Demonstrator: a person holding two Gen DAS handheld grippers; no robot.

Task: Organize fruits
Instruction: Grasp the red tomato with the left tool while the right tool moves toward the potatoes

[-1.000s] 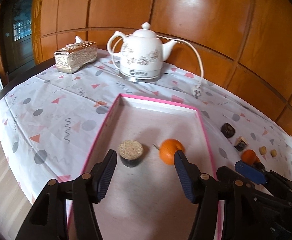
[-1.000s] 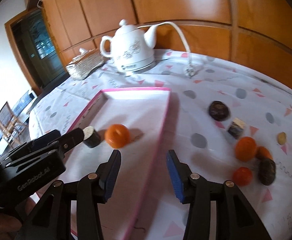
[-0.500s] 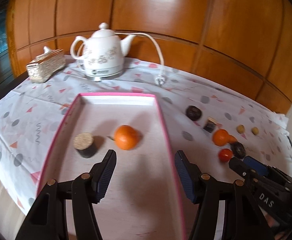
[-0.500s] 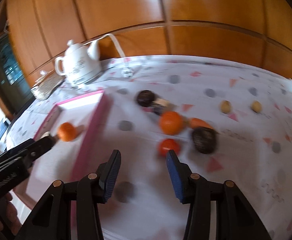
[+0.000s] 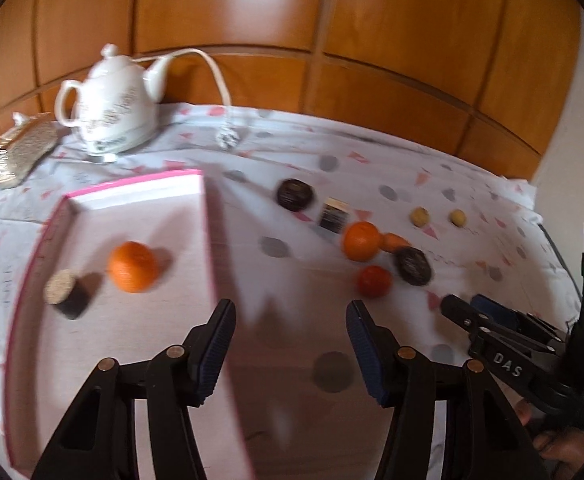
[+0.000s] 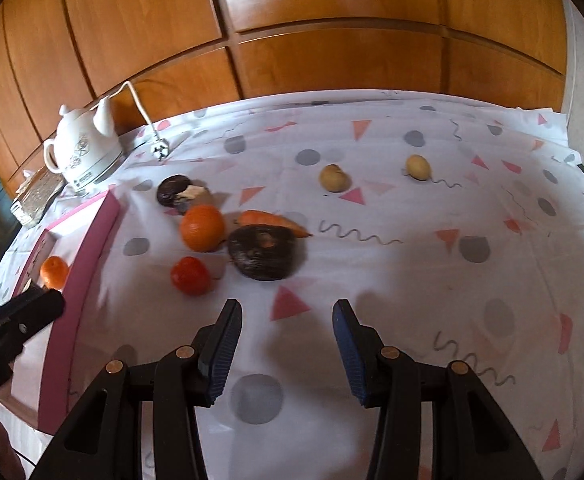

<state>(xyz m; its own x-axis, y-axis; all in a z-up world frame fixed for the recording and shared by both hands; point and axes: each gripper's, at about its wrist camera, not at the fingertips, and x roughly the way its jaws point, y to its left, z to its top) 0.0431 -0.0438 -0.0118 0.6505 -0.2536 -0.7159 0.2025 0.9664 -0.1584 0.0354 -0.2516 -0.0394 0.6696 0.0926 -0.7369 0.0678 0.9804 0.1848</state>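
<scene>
both grippers hang over the table with nothing in them: the right gripper (image 6: 286, 346) has its jaws parted over bare cloth, and the left gripper (image 5: 291, 350), straddling the tray's near wall, is closing on air

the pink tray (image 5: 208, 240) holds one orange (image 5: 133, 266) and a dark cork-topped lump (image 5: 65, 297). the rest waits on the cloth right of it, bunched tight: a second orange (image 6: 203, 227) touching a carrot (image 6: 270, 221), a dark lump (image 6: 261, 252) pressed against both, and a tomato (image 6: 190, 275) just beside. two small yellowish fruits (image 6: 333, 178) lie well apart, further back

my worry is that cluster. a jaw going for the tomato or the orange has little room on the lump's side, so it could shove a neighbour and set the round ones rolling across the cloth. the tomato looks soft, too, and a hard squeeze might split it. the two grippers are also near each other here and could clash
</scene>
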